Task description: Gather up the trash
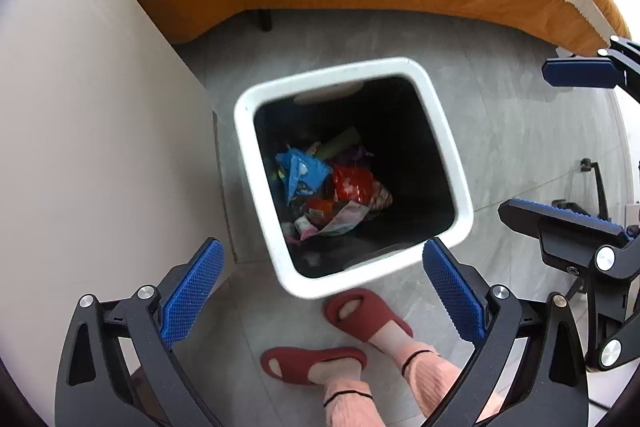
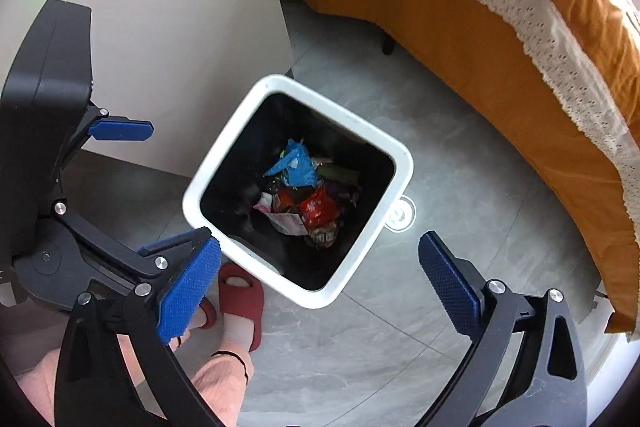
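White bin (image 1: 460, 203) upright, mouth upward

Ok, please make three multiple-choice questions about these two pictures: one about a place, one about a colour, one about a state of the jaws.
1. Where does the crumpled blue plastic wrapper lie?
A. on the grey tiled floor
B. inside the white square plastic trash bin
C. on the bed with the orange cover

2. What colour are the person's open-toe slippers?
A. dark red
B. green
C. white

3. How do the jaws of the left gripper and the right gripper stand?
A. both shut on trash
B. only the left is open
C. both open and empty

Answers: 1 B, the wrapper sits among other trash deep in the bin. 2 A, both slippers beside the bin are dark red. 3 C, each wrist view shows blue pads wide apart with nothing between.
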A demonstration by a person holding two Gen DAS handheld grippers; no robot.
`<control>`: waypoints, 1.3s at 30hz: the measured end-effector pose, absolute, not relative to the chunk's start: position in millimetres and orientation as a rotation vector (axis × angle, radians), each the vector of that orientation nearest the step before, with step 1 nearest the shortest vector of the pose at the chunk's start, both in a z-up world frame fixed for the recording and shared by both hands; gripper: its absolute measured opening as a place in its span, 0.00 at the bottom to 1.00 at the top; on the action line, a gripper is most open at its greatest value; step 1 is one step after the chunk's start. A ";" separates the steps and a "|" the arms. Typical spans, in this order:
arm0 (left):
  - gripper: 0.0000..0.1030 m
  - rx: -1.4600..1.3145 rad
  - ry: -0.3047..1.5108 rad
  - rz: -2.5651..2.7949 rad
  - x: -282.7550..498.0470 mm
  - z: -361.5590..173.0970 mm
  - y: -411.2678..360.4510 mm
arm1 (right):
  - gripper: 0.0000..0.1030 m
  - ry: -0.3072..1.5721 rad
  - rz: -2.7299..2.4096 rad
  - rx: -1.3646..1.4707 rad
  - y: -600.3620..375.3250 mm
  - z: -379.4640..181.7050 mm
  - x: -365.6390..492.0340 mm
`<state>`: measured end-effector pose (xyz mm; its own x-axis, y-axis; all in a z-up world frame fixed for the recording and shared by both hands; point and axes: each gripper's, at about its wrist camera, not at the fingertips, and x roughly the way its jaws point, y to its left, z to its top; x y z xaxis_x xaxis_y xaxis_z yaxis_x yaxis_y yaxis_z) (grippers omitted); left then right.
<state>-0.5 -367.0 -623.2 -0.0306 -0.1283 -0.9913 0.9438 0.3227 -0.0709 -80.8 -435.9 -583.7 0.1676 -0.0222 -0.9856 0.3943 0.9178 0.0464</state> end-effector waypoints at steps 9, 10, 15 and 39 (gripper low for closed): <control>0.95 0.793 1.235 -1.034 3.1 -535.6 -364.7 | 0.96 1.315 -0.373 0.316 -438.4 -503.3 -89.6; 0.95 0.785 1.224 -1.027 2.2 -524.1 -363.9 | 0.96 1.297 -0.391 0.315 -438.3 -484.7 -94.3; 0.95 0.738 1.156 -0.998 -7.3 -446.6 -355.4 | 0.96 1.189 -0.462 0.307 -434.1 -405.3 -111.2; 0.95 0.380 0.675 -0.330 26.6 -116.1 -151.5 | 0.96 0.481 -0.106 0.070 -292.8 -96.5 -49.0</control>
